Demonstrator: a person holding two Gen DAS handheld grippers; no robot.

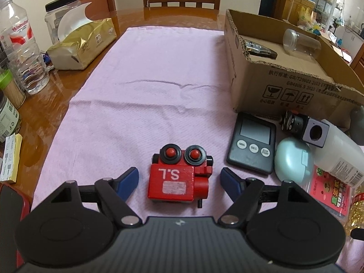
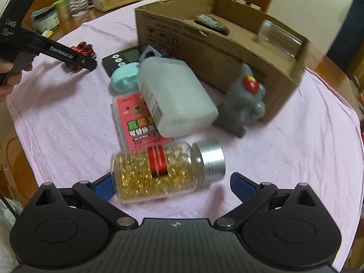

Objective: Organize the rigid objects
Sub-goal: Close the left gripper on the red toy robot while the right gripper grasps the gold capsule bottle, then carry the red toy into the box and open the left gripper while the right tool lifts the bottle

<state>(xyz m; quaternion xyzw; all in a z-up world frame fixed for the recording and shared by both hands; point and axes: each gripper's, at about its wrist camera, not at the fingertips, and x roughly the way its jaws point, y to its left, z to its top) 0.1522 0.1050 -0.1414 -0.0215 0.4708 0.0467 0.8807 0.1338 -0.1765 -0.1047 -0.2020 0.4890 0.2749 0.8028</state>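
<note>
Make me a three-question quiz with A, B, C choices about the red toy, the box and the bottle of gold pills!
1. Where is the red toy?
A. Inside the cardboard box
B. On the pink cloth, between the left gripper's fingers
C. On top of the timer

2. How many round white buttons does the black timer have?
A. One
B. Three
C. Five

3. How is the bottle of gold pills placed?
A. Lying on its side
B. Standing upright
C. Hanging from a gripper

Answers:
1 B: the toy sits on the pink cloth with the left gripper open around it, pads apart from its sides.
2 B: three buttons show in a row.
3 A: its silver cap points sideways.
</note>
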